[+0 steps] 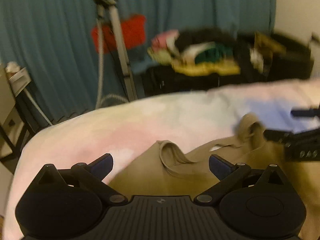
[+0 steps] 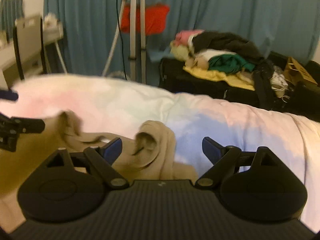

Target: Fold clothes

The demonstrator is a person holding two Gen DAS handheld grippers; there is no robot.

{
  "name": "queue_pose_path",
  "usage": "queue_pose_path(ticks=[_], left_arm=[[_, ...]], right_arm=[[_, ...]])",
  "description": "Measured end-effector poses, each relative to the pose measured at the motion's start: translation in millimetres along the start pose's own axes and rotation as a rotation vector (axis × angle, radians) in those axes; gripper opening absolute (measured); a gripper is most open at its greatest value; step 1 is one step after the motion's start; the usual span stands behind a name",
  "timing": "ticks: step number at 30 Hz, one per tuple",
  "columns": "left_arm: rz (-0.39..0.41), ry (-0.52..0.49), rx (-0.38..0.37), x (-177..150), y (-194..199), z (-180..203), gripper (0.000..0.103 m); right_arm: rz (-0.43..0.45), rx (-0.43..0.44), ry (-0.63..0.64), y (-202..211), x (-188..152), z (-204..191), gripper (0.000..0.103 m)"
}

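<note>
A tan garment (image 1: 152, 178) lies crumpled on the pale pink and blue bedcover (image 1: 120, 124). In the left wrist view my left gripper (image 1: 161, 163) is open just above a folded-up hem of it, holding nothing. The right gripper's fingers (image 1: 280, 135) enter from the right beside a raised tan flap. In the right wrist view my right gripper (image 2: 162, 148) is open over a bunched tan sleeve (image 2: 154, 146). The garment spreads left (image 2: 30, 152) toward the left gripper's fingers (image 2: 28, 125). Both views are blurred.
Behind the bed stand a black suitcase (image 2: 200, 84) piled with clothes (image 2: 216, 58), a tripod (image 2: 136, 40), a teal curtain (image 2: 220, 6) and a red cloth (image 2: 154, 18). A small table (image 2: 24, 46) stands at the left.
</note>
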State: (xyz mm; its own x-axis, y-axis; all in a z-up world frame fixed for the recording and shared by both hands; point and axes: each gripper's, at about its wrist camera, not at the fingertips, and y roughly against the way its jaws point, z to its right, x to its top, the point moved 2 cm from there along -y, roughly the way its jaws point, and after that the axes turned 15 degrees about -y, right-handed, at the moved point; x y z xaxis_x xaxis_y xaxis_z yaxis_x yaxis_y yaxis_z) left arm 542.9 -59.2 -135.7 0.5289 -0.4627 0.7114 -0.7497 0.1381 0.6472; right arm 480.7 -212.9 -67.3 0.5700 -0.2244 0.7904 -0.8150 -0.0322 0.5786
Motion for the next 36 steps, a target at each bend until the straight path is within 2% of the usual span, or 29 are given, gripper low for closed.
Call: queue_pose_path(ticks=[6, 8, 11, 15, 19, 24, 31, 36], left_arm=[[0.144, 0.143, 0.005, -62, 191, 31, 0.103], [0.184, 0.181, -0.007, -87, 242, 34, 0.103], [0.229, 0.273, -0.045, -128, 300, 32, 0.103], [0.213, 0.428, -0.078, -172, 334, 16, 0.103], [0.145, 0.607, -0.123, -199, 338, -6, 0.102], [0.094, 0.695, -0.135, -208, 305, -24, 0.097], [0.037, 0.728, -0.064, -196, 211, -38, 0.092], [0.032, 0.717, -0.015, -171, 144, -42, 0.085]], right_arm=[[0.13, 0.092, -0.129, 122, -36, -5, 0.088], [0.169, 0.125, -0.172, 167, -51, -8, 0.088], [0.197, 0.159, -0.213, 226, -82, -10, 0.088], [0.185, 0.185, -0.222, 282, -126, -11, 0.088], [0.153, 0.209, -0.263, 305, -160, -3, 0.088], [0.138, 0.212, -0.302, 293, -183, 8, 0.088], [0.107, 0.214, -0.337, 249, -204, 22, 0.088], [0.151, 0.228, -0.332, 225, -202, 33, 0.088]])
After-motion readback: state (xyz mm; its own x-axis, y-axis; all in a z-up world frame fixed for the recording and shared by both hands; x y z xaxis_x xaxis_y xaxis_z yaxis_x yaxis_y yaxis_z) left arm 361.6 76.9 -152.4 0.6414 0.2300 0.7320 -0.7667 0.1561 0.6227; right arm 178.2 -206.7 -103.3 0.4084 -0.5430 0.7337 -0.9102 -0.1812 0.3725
